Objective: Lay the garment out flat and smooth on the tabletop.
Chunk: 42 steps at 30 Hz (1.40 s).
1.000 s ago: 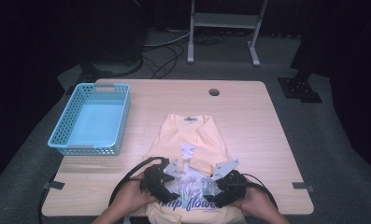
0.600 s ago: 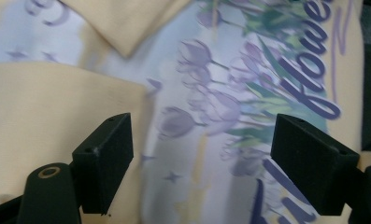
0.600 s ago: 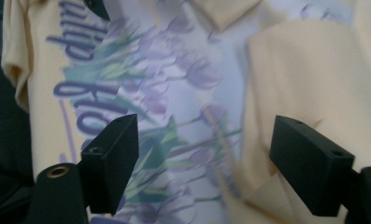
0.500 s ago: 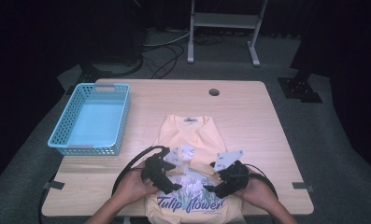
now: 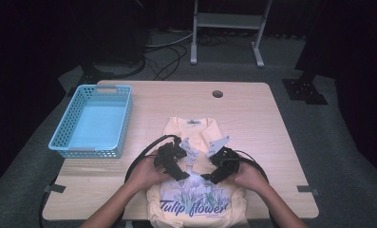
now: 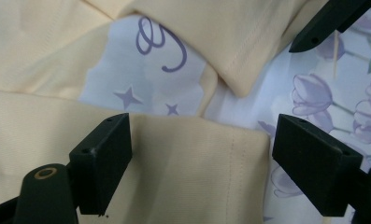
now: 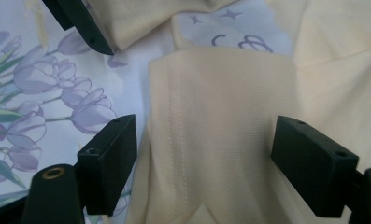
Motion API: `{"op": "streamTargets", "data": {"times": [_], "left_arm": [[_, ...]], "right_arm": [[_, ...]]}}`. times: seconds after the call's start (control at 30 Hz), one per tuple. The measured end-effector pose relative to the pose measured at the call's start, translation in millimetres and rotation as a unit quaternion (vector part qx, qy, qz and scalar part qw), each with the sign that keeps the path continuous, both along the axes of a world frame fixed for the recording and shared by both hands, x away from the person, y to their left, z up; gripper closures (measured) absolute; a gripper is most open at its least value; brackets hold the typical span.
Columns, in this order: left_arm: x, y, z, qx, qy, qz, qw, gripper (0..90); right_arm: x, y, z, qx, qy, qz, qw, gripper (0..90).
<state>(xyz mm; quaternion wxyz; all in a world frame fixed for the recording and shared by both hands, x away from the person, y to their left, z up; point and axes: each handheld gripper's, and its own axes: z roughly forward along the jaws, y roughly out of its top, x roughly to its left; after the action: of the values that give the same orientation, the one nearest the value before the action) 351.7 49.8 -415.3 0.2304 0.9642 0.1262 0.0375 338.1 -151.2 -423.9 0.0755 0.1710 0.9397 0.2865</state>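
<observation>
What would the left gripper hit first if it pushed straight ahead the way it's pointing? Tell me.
Most likely the folded-in yellow sleeve of the T-shirt: it lies between the open jaws of the left gripper, directly ahead. How near the cloth is I cannot tell.

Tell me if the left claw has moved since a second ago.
Yes. In the high view the left claw has travelled up the yellow T-shirt, away from the table's near edge and towards the collar. Its jaws have just been opening.
</observation>
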Motion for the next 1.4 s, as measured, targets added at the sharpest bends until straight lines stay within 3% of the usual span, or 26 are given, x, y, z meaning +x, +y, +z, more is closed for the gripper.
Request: {"op": "streamTargets", "data": {"times": [0.23, 0.73, 0.9, 0.97, 1.03, 1.13, 1.17, 1.2, 1.23, 1.27, 1.4], "left_arm": [[-9.4, 4.6, -1.9, -0.006, -0.003, -0.004, 1.0000, 18.9], [-55.7, 16.6, -3.9, -0.021, -0.005, -0.026, 0.9994, 18.9], [-59.3, 18.5, -4.1, -0.022, -0.007, -0.028, 0.9993, 18.9], [-59.2, 18.0, -4.0, -0.022, -0.007, -0.027, 0.9994, 18.9], [-59.6, 17.7, -4.0, -0.021, -0.007, -0.026, 0.9994, 18.8], [-59.1, 18.7, -4.0, -0.022, -0.007, -0.028, 0.9994, 18.9], [-59.1, 18.7, -4.0, -0.022, -0.007, -0.028, 0.9994, 18.9], [-59.0, 18.6, -4.1, -0.023, -0.007, -0.027, 0.9994, 18.9], [-59.0, 18.6, -4.1, -0.023, -0.007, -0.027, 0.9994, 18.9], [-58.6, 18.4, -4.0, -0.021, -0.006, -0.027, 0.9994, 18.9], [-58.8, 17.3, -4.0, -0.020, -0.005, -0.026, 0.9995, 18.9]], "right_arm": [[-5.7, -4.3, -4.5, 0.025, 0.010, -0.012, 0.9996, 21.9], [-51.1, -1.6, -5.5, 0.027, 0.009, 0.006, 0.9996, 21.9], [-55.5, -0.2, -4.6, 0.021, 0.007, 0.013, 0.9997, 21.1], [-56.0, 1.2, -2.0, 0.013, -0.017, 0.020, 0.9996, 20.9], [-57.3, 5.0, 4.5, 0.027, -0.046, 0.032, 0.9981, 22.2], [-60.9, 13.6, 9.7, 0.032, -0.074, 0.072, 0.9941, 26.9], [-60.9, 13.6, 9.7, 0.032, -0.074, 0.072, 0.9941, 26.9], [-62.5, 20.1, 11.1, 0.027, -0.085, 0.100, 0.9910, 32.7], [-62.5, 20.1, 11.1, 0.027, -0.085, 0.100, 0.9910, 32.7], [-62.2, 26.1, 10.7, 0.017, -0.084, 0.117, 0.9895, 38.7], [-57.7, 33.6, 7.8, -0.001, -0.081, 0.134, 0.9876, 47.7]]}}
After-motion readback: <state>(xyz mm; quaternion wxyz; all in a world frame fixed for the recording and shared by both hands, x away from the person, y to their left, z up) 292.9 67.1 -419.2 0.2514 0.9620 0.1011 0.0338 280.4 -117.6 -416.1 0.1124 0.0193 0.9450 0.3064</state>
